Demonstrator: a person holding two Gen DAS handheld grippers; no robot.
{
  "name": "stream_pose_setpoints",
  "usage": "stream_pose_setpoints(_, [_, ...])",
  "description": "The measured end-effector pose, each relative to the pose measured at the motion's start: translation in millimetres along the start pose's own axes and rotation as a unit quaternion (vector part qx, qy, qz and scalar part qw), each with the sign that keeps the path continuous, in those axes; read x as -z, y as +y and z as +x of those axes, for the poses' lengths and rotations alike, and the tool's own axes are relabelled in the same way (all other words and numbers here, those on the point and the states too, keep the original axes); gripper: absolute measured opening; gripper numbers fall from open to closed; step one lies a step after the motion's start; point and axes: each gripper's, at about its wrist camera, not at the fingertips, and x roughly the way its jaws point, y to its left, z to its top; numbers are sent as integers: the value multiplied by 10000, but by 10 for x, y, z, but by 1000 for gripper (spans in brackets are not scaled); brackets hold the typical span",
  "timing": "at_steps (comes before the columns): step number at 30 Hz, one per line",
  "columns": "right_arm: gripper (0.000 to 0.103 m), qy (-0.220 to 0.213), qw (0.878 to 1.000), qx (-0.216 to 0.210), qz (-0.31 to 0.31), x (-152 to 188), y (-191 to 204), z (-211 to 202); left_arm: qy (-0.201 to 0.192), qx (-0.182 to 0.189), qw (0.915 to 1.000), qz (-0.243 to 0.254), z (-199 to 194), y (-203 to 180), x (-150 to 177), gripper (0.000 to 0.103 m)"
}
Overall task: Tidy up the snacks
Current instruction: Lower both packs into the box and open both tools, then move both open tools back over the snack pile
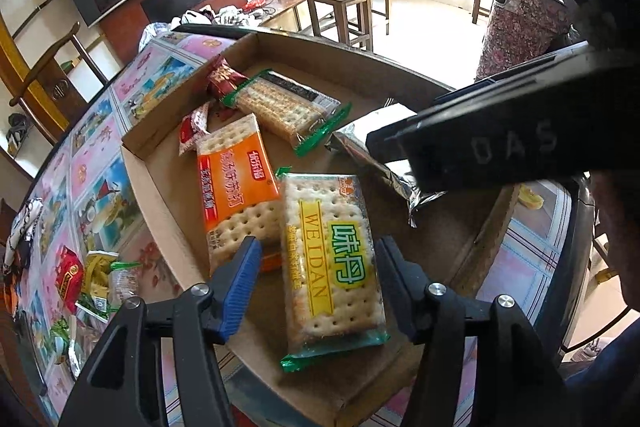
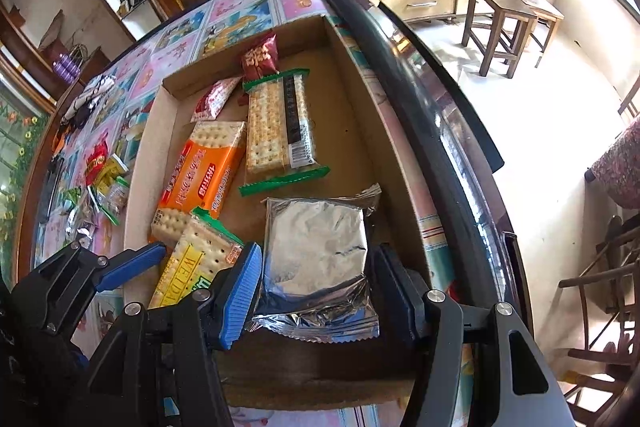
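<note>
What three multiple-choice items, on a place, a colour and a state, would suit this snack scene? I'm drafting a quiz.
1. The silver foil pack lies: A on the tablecloth; B in the cardboard box; C on a stool.
2. The WEIDAN pack has a label that is: A blue; B yellow; C purple.
3. The left gripper is: A open; B shut on the orange pack; C shut on nothing.
Key: B, box walls surround it; B, its banner shows yellow; A, gaps show beside both pads.
</note>
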Motion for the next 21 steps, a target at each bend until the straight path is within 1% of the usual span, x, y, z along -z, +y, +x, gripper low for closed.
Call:
stream_pose_setpoints(9, [63, -258, 9994, 8, 232, 13, 10, -233, -264, -102, 9994, -179, -210, 168, 73, 62])
stream_pose_setpoints(14, [63, -351, 9992, -21, 168, 42, 172, -317, -380, -165, 9985, -357, -344, 302, 158, 62])
stream_pose_setpoints(21, [63, -404, 9991, -96, 49, 93, 462, -352, -422, -279, 9971, -575, -509, 511, 391, 62])
